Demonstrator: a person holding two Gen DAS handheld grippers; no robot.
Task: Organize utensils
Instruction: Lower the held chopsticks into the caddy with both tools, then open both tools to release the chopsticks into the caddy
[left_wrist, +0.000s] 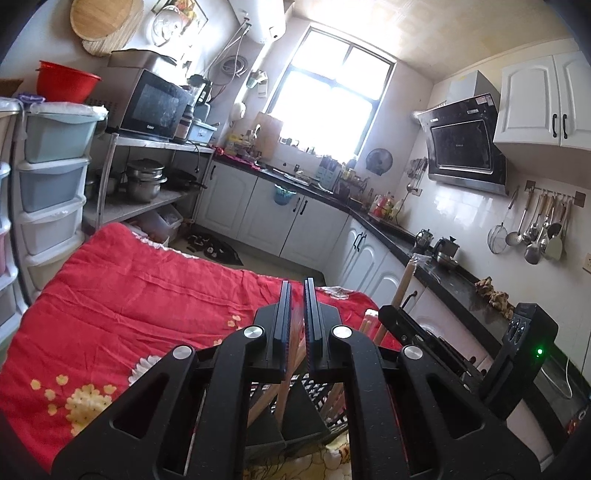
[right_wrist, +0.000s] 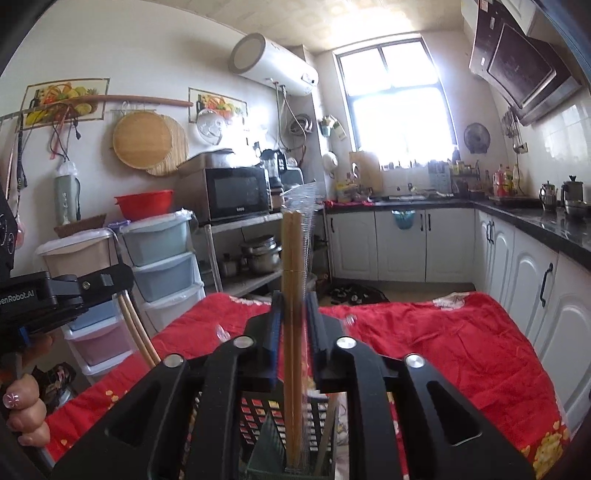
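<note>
My right gripper (right_wrist: 294, 299) is shut on a pack of wooden chopsticks (right_wrist: 291, 251) in a clear sleeve, held upright with its lower end inside a dark perforated utensil basket (right_wrist: 258, 417). My left gripper (left_wrist: 296, 286) is nearly closed on wooden chopsticks (left_wrist: 293, 347) that slant down between its fingers into the same basket (left_wrist: 317, 391). The right gripper's body (left_wrist: 517, 343) with the chopstick pack (left_wrist: 404, 280) shows at the right of the left wrist view. The left gripper's body (right_wrist: 55, 291) shows at the left of the right wrist view.
A red floral cloth (left_wrist: 140, 288) covers the table under the basket. Plastic drawers (left_wrist: 51, 177) and a microwave shelf (left_wrist: 155, 103) stand to the left. Kitchen counter and cabinets (left_wrist: 369, 236) run along the back and right. Ladles hang on the wall (left_wrist: 535, 229).
</note>
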